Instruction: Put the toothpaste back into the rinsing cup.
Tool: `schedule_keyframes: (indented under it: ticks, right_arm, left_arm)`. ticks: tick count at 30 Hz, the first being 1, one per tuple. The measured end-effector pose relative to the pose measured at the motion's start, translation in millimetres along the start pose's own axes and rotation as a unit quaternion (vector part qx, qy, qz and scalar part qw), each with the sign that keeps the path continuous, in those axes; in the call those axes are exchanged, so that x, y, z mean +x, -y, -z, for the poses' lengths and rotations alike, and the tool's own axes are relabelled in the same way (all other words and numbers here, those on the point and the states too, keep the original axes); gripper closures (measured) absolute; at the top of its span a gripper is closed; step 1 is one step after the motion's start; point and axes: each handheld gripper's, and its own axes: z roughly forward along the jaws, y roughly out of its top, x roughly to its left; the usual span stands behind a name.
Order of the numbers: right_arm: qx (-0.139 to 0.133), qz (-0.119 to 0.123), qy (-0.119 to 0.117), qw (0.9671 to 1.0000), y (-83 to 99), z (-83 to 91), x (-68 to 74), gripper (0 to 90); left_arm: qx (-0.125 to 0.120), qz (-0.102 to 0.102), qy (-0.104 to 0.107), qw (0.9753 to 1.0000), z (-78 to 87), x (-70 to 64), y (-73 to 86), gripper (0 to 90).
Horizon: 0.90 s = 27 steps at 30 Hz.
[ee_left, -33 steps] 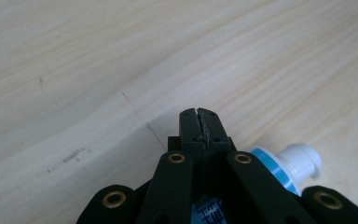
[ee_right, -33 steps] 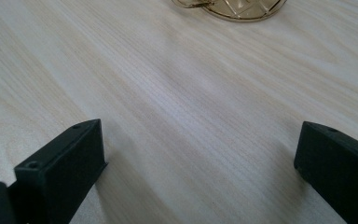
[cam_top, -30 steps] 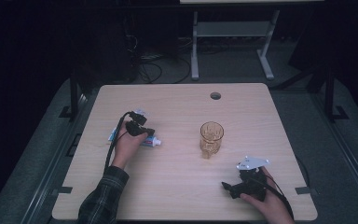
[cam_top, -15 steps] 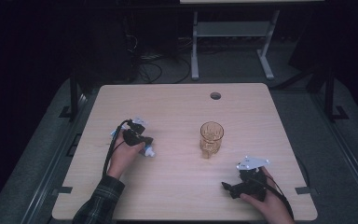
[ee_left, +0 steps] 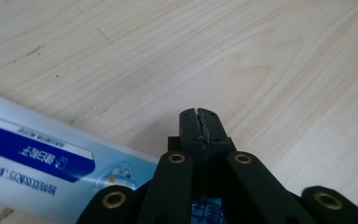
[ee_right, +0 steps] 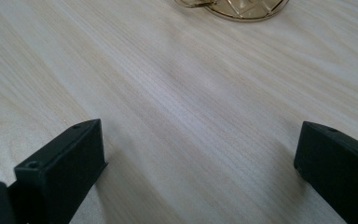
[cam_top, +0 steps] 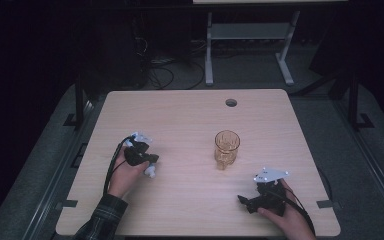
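Observation:
A white and blue toothpaste tube (ee_left: 42, 158) runs from the left under my left gripper (ee_left: 199, 116), whose jaws are pressed together, and it moves with the hand. From above, that gripper (cam_top: 139, 152) sits at the table's left, with the tube's white end (cam_top: 151, 173) sticking out beside it. An amber patterned glass (cam_top: 226, 148) stands upright right of centre. My right gripper (cam_top: 247, 202) rests near the front right edge, its jaws wide apart over bare wood (ee_right: 196, 154). The glass's base (ee_right: 242, 7) lies ahead of it.
The light wooden table (cam_top: 190, 120) has a cable hole (cam_top: 231, 102) at the back. Dark floor, cables and a white stand (cam_top: 250, 45) lie beyond the far edge. Open wood stretches between the two hands.
The left hand has pulled back toward the front of the table and slightly left, carrying the tube with it. The right hand and the glass have stayed put.

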Motion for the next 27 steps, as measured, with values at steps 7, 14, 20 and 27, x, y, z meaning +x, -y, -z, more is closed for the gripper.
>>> schedule_keyframes:
  ticks: [7,14,20,27]
  right_arm:
    - [0.000,0.000,-0.001,1.0000,0.1,0.0,0.1,1.0]
    - [0.000,0.000,-0.001,1.0000,0.1,0.1,0.3,1.0]
    - [0.000,0.000,-0.001,1.0000,0.2,0.1,0.4,1.0]
    - [0.000,0.000,-0.001,1.0000,0.2,0.2,0.4,1.0]
  left_arm:
    - [0.004,-0.006,0.003,1.0000,8.2,-6.2,12.0,90.0]
    - [0.007,-0.008,0.003,0.9999,15.0,-11.1,23.0,90.0]
    - [0.011,-0.008,0.000,0.9999,20.7,-13.8,31.2,90.0]
    - [0.008,-0.002,0.000,1.0000,28.7,-15.4,35.2,89.5]
